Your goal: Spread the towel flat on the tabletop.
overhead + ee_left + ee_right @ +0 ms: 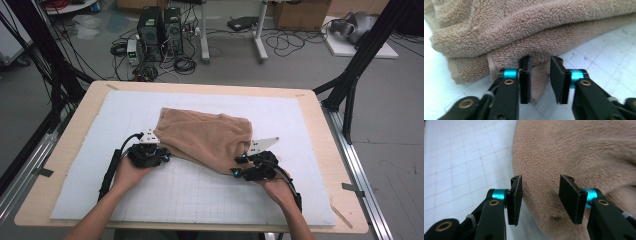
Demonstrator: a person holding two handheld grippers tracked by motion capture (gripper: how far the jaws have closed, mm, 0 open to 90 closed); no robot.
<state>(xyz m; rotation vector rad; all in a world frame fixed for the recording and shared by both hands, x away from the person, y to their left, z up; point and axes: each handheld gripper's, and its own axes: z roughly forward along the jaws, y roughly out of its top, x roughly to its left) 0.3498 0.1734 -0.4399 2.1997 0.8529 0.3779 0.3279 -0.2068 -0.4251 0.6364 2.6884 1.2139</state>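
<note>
Tan terry towel (207, 136) lies folded in a loose heap on the white gridded mat (200, 195), near the middle of the mat and toward the person's side. The mat covers most of the light wooden table (75, 135). The top layer bulges over a flatter lower layer, whose edge shows along the near side.

Left gripper (159, 149) sits at the towel's near-left corner, held in the left hand (131, 172). In the left gripper view (540, 80) a hemmed corner of the lower layer hangs in the gap between the two black pads. It lies against the left pad and stands clear of the right one. Jaws are spread a little apart, not pinching the cloth.

Right gripper (245, 159) is at the towel's near-right edge, held in the right hand (277, 189). In the right gripper view (540, 198) the jaws stand apart with the towel's rounded fold behind and between them. The left pad is just at the fold's edge over the mat. Neither pad visibly presses on the cloth, so the jaws are spread with no grip.

Both forearms come in from the bottom of the high view. Beyond the table, on the floor, stand computer towers (160, 32) among loose cables (285, 42)
</note>
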